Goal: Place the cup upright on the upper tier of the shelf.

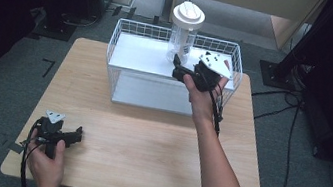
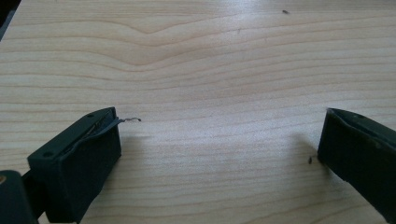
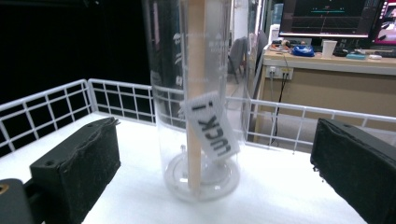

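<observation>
Plainly, the wooden table [image 1: 136,144] carries a white wire basket [image 1: 124,41] at its far side, and inside that basket, upright on the white floor, stands a tall clear plastic bottle [image 1: 180,45] with a white lid [image 1: 188,15]. Its long axis runs straight up, so a sideways pinch across the lower body looks like the natural approach. The right gripper [image 1: 178,70] is by far the nearer one: it reaches over the basket's near wall, level with the bottle's lower part, and in the right gripper view the bottle [image 3: 198,116] stands dead ahead, between the lines of the two spread jaws but a little beyond their tips, touching neither. Those jaws stand wide, with nothing between the pads. The judgement, then, is that a short push forward would bring the bottle between the fingers before they close. Inside the bottle a pale stick [image 3: 196,93] stands upright with a small tag reading "LUCK!" [image 3: 212,126] tilted against it. The left gripper [image 1: 77,136] rests well apart at the table's near left corner, its jaws likewise spread over bare wood [image 2: 210,93], holding nothing.
</observation>
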